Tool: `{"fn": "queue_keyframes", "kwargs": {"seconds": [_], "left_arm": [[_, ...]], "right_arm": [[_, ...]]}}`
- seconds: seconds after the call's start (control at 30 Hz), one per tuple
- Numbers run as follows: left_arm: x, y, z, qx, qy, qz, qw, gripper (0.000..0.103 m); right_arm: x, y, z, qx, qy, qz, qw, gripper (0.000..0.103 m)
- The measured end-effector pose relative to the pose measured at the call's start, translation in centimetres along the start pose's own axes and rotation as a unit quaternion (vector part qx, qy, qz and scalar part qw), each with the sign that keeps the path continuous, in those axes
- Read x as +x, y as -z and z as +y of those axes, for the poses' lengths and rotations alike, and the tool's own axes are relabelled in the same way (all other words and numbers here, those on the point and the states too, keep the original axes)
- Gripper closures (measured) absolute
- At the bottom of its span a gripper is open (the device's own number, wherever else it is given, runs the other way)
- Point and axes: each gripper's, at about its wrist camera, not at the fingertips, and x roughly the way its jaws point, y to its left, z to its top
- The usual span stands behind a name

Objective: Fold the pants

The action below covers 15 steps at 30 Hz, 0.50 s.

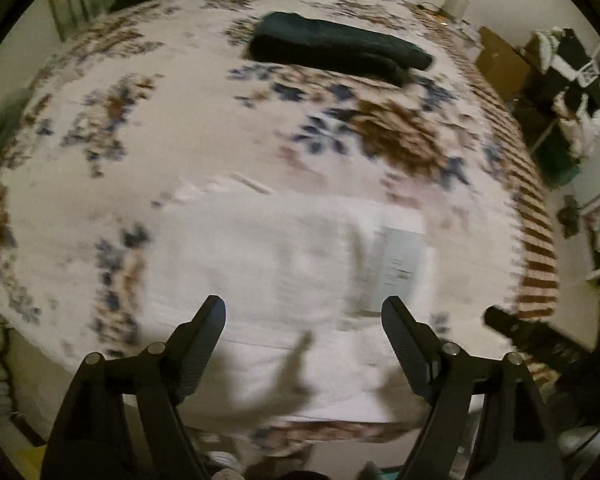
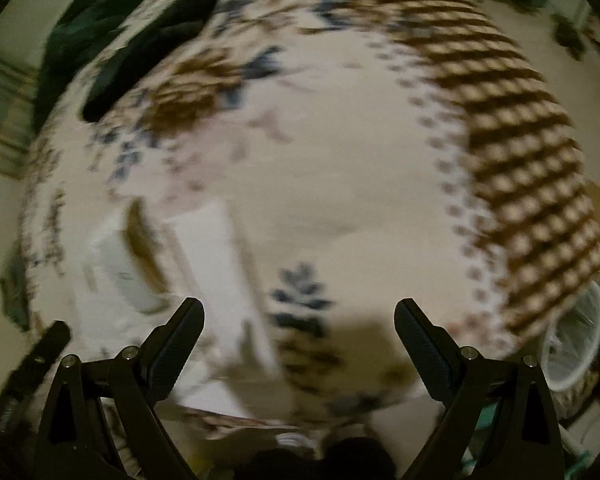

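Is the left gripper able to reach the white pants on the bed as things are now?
Probably yes. The left gripper is open and holds nothing, and the white pants lie flat on the bed right ahead of its fingers. Nothing lies between them; the dark folded garment sits farther back.

A home bedroom: a bed (image 1: 204, 152) with a floral, brown-striped bedspread fills both views, folded dark clothing (image 1: 336, 48) lies at the upper centre, and cluttered shelves (image 1: 568, 92) stand at the right edge.
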Motion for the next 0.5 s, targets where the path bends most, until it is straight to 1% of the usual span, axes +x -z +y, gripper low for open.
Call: {"fn": "queue_keyframes", "kwargs": {"seconds": [0.07, 0.1, 0.17, 0.23, 0.27, 0.3, 0.33, 0.4, 0.43, 0.47, 0.5], "left_arm": [[0.2, -0.2, 1.6, 0.005, -0.044, -0.003, 0.999, 0.024], [0.4, -0.3, 2.4, 0.004, -0.057, -0.001, 0.9984, 0.024], [0.9, -0.4, 3.9, -0.007, -0.071, 0.002, 0.9974, 0.024], [1.2, -0.3, 5.2, -0.014, -0.089, 0.006, 0.9959, 0.024], [1.4, -0.3, 5.8, -0.015, -0.101, 0.006, 0.9948, 0.024], [1.6, -0.2, 6.4, -0.015, -0.11, 0.005, 0.9938, 0.024], [1.6, -0.1, 6.7, -0.015, -0.114, 0.004, 0.9933, 0.024], [1.9, 0.2, 7.6, -0.021, -0.122, 0.006, 0.9923, 0.024], [1.9, 0.3, 7.8, -0.023, -0.124, 0.007, 0.992, 0.024], [2.0, 0.4, 8.3, -0.029, -0.126, 0.009, 0.9915, 0.024], [2.0, 0.4, 8.6, -0.033, -0.127, 0.011, 0.9913, 0.024]], "right_arm": [[1.0, -0.6, 2.3, -0.022, -0.032, 0.015, 0.999, 0.005], [1.7, -0.8, 3.3, -0.032, -0.046, 0.023, 0.998, 0.005], [3.0, -1.0, 5.5, -0.051, -0.072, 0.036, 0.995, 0.005], [4.8, -1.0, 7.1, -0.059, -0.087, 0.053, 0.993, 0.006], [5.7, -1.0, 7.7, -0.058, -0.101, 0.063, 0.991, 0.009], [6.8, -1.0, 8.4, -0.055, -0.111, 0.074, 0.99, 0.015], [7.7, -0.8, 8.8, -0.053, -0.111, 0.081, 0.989, 0.021], [9.3, -0.7, 9.2, -0.051, -0.092, 0.092, 0.99, 0.04], [9.9, -0.7, 9.3, -0.04, -0.092, 0.091, 0.991, 0.042], [10.1, -0.7, 9.2, -0.032, -0.094, 0.087, 0.991, 0.048], [10.3, -0.6, 9.3, -0.029, -0.096, 0.084, 0.991, 0.056]]}}
